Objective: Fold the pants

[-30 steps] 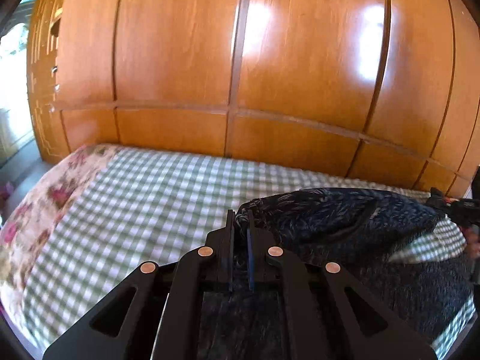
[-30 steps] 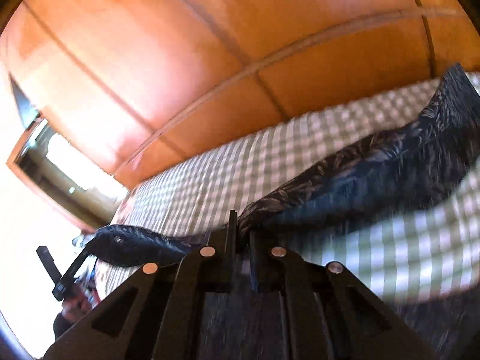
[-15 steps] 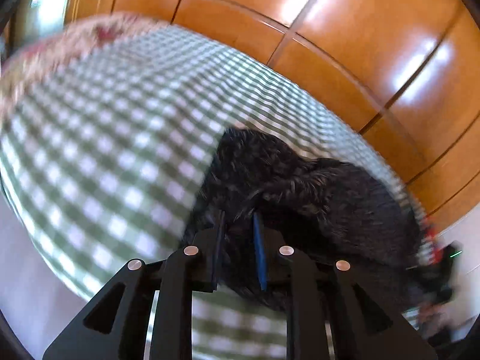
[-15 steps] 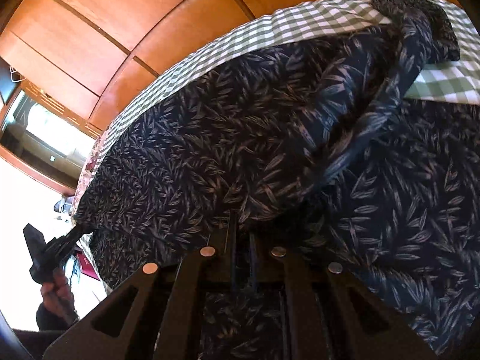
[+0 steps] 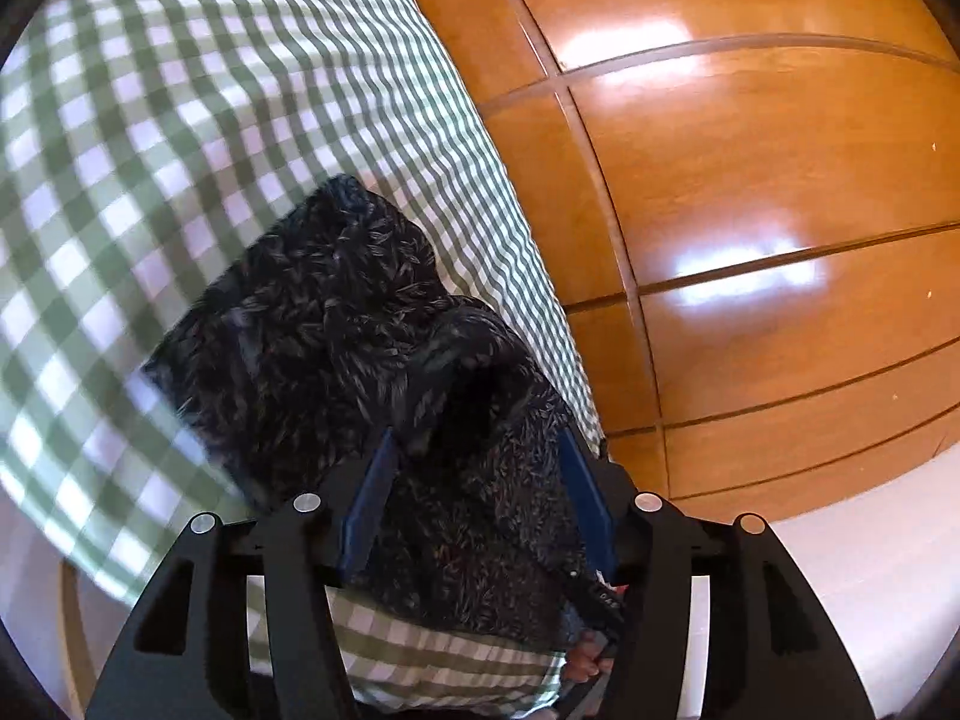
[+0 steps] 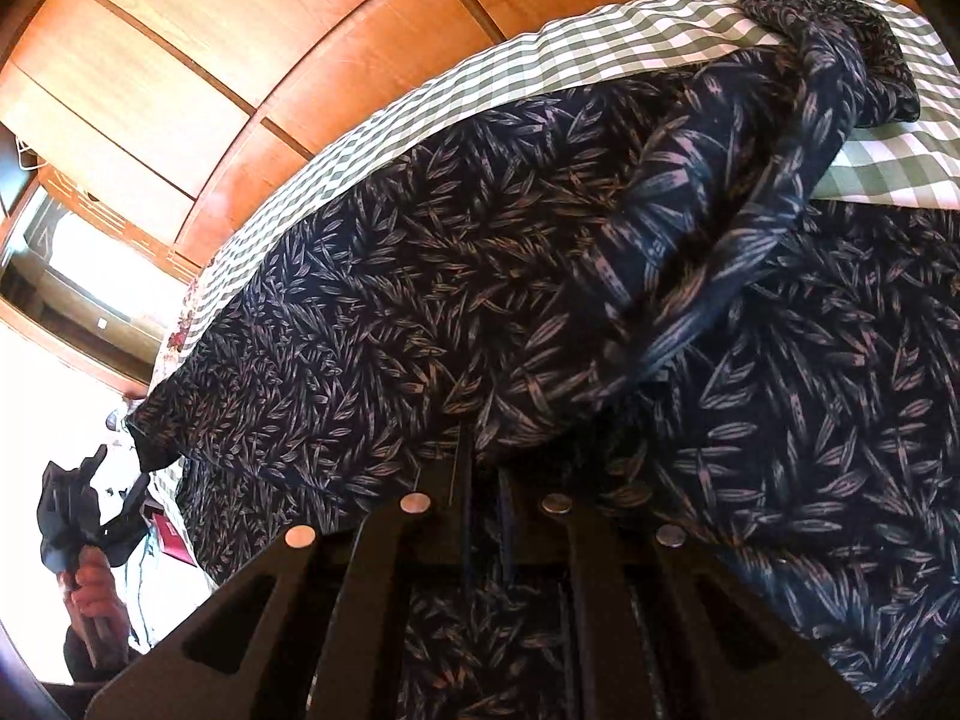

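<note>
1. Since a second ago we have swung both claws down over the bed (image 5: 150,138): the wardrobe (image 5: 750,180) that filled the left view has slid off to the side, and the pants (image 6: 480,276) that hung taut between us now lie spread on the checked sheet.
2. Our left claw (image 5: 480,480) has let go. Its jaws stand wide apart with the blue pads (image 5: 369,498) bare, and a bunched fold of the pants (image 5: 336,324) sits loose between them, not pinched.
3. Our right claw (image 6: 483,480) has its jaws nearly together on an edge of the pants, so we judge it gripping the cloth.
4. We read the pants as thin, light and limp. They drape and ridge; one twisted ridge runs up toward the far corner. They will not hold a shape and will sag from any single pinch.
5. We would take hold at hems or waistband corners, both layers at once, with the two claws well apart, and drag the cloth flat to ease out that ridge.
</note>
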